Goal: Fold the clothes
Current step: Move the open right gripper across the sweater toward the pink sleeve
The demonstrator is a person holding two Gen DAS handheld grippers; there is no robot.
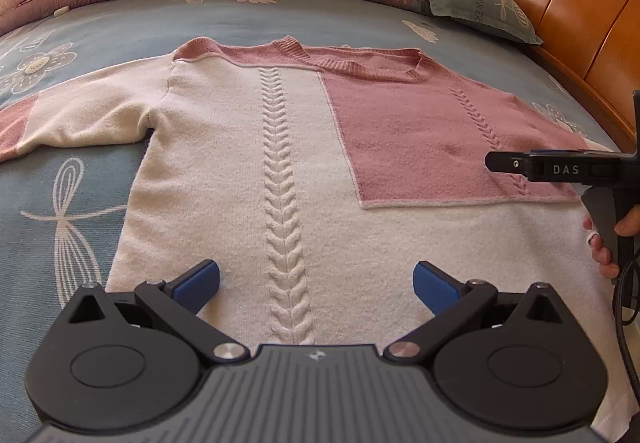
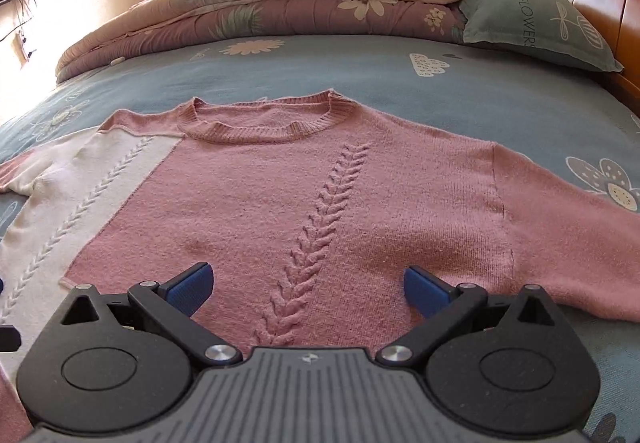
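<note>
Sweater (image 1: 248,147): cream body and pink block at right chest, pink ribbed collar, raised cable braid down each colour; left sleeve cream, pink at cuff end; right sleeve (image 2: 560,227) all pink. Bedsheet (image 2: 360,75): dusty blue, cream flowers and dragonfly outlines. Folded quilt (image 2: 280,7) at far edge: mauve-pink with pale flowers, green leaves, beige top layer. Pillow (image 2: 536,27): grey-green, white "FLOWERS" lettering. Headboard (image 1: 580,3): glossy orange-brown wood. Gripper pads (image 1: 204,283): blue on black arms.
</note>
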